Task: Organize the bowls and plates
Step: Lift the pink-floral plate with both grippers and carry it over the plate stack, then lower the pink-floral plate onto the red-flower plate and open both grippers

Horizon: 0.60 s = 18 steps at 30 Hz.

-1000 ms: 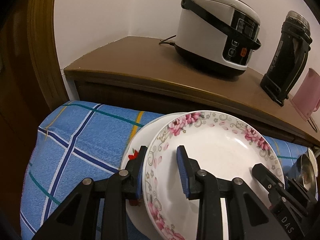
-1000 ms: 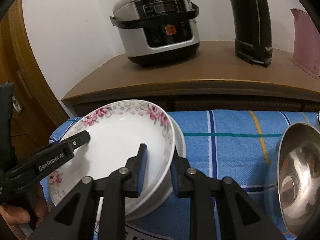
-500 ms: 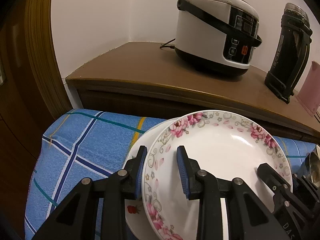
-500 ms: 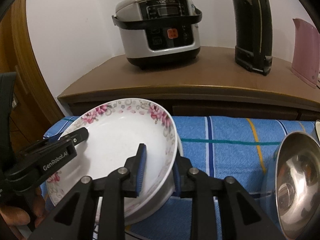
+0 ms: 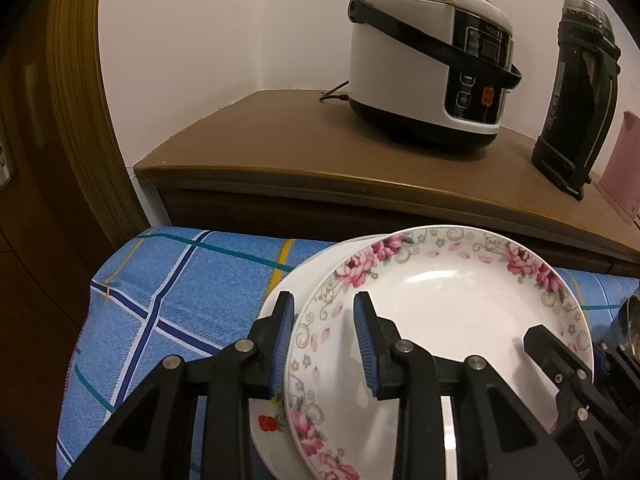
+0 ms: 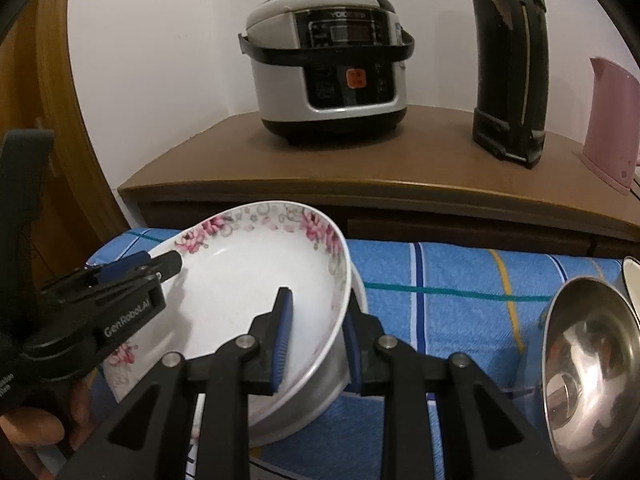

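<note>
A deep white plate with pink flowers on its rim (image 5: 460,320) (image 6: 240,300) hangs tilted over a plain white plate with a small cherry print (image 5: 272,432). My left gripper (image 5: 323,304) is shut on the floral plate's left rim, one pad inside and one under the edge. On the opposite rim my right gripper (image 6: 318,304) is shut the same way. Each gripper shows in the other's view: the left gripper (image 6: 160,268) and the right gripper (image 5: 536,336). The lower plate lies on a blue checked cloth (image 5: 180,300).
A shiny steel bowl (image 6: 588,380) stands on the cloth to the right. Behind, a wooden cabinet top (image 5: 300,140) carries a rice cooker (image 5: 428,68), a black flask (image 5: 576,100) and a pink jug (image 6: 612,120). A hand (image 6: 36,432) holds the left gripper. A wooden door frame rises at the left.
Both grippers have rolled slightly with the floral plate still held between them, so the plate sits a little more tilted. Neither hand has shifted its place.
</note>
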Available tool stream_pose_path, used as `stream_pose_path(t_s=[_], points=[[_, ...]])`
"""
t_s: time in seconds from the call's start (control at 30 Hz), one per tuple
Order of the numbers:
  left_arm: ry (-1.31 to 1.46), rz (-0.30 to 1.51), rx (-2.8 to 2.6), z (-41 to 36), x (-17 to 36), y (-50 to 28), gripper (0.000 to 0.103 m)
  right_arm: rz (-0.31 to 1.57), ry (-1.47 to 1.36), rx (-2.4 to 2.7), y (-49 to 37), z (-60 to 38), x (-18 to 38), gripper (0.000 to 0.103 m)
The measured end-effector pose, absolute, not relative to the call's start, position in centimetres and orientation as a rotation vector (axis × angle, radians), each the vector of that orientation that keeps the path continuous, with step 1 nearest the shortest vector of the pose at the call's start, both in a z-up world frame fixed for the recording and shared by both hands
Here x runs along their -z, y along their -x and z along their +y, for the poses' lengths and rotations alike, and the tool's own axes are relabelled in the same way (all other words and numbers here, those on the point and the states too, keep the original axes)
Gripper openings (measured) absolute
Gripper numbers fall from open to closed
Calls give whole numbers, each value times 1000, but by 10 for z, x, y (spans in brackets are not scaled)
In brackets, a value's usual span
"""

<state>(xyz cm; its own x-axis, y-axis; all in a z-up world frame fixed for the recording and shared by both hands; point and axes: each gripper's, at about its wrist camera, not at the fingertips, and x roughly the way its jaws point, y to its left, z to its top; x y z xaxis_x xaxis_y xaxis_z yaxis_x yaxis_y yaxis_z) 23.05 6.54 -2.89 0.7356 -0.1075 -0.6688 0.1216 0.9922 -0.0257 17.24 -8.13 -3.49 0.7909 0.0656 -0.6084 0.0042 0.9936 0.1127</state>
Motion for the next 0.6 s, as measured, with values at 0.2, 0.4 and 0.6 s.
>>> stream_pose_path(t_s=[0.2,0.4,0.6], points=[[-30,717,99,67,27,-229,33,679,-107,-46,-178,-80,37,25],[-33,703,80,70,26,-229,35,721,-183,-102,-189,-87,44,27],[-33,667,88,69,23,-220,40,702,-266,-117,-186,-98,44,75]])
